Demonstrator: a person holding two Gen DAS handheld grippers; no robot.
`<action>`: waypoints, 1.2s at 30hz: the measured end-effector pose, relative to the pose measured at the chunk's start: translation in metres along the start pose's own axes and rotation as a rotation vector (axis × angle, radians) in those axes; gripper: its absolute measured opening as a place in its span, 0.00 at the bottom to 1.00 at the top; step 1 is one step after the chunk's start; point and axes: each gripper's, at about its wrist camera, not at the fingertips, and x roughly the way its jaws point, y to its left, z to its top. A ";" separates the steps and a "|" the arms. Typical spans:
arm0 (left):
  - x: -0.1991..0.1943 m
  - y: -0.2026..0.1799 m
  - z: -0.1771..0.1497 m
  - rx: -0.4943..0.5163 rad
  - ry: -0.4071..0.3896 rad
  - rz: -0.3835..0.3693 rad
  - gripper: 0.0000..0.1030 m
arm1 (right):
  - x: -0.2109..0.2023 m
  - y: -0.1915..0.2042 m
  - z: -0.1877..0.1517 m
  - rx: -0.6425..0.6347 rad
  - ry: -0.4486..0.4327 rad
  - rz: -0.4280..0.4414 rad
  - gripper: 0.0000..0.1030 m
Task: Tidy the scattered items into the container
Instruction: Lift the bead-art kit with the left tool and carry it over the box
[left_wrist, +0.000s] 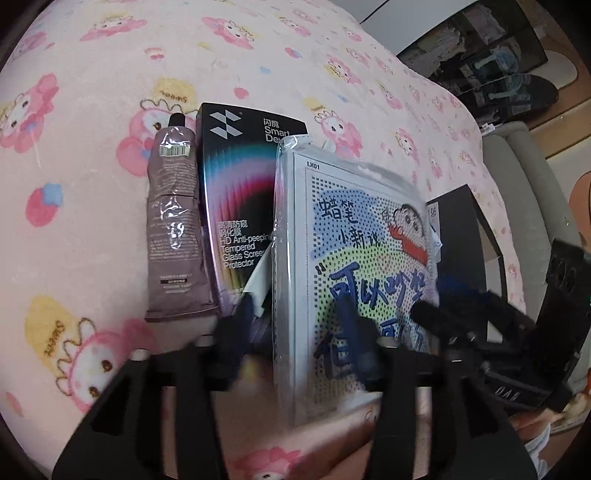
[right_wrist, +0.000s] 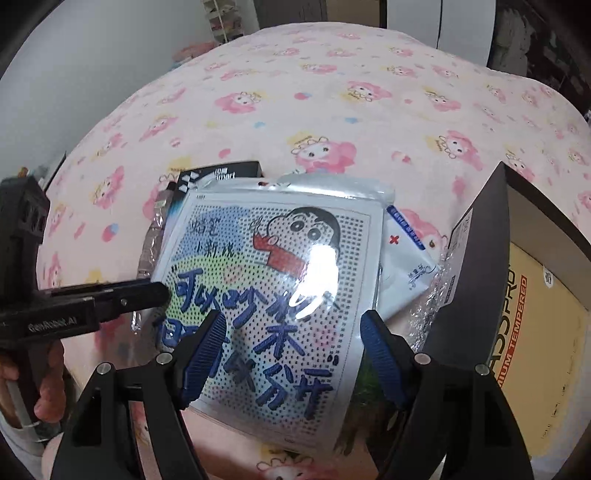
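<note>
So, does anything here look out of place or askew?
Yes. The cartoon bead-art packet lies tilted across the black screen-protector box and a white pouch, overlapping both. The brown tube lies flat beside the box.

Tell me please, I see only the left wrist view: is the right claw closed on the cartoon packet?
Observer: No. The right claw is open, with its fingers wide apart over the cartoon packet.
Operator: Does something lie under that packet?
Observer: Yes. A white sachet with a red cross sticks out from beneath its right edge.
Operator: Is the container empty?
Observer: No. The black box holds a tan carton printed "TEMPERED".
</note>
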 end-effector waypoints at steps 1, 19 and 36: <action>0.003 -0.002 0.000 0.000 -0.004 -0.003 0.60 | 0.002 -0.001 -0.001 0.001 0.006 0.003 0.71; -0.019 -0.003 -0.007 0.004 -0.065 -0.089 0.26 | -0.016 0.002 0.005 0.025 -0.056 0.097 0.78; -0.022 0.028 -0.014 -0.020 -0.065 0.091 0.35 | 0.025 0.009 -0.007 0.040 0.093 0.190 0.78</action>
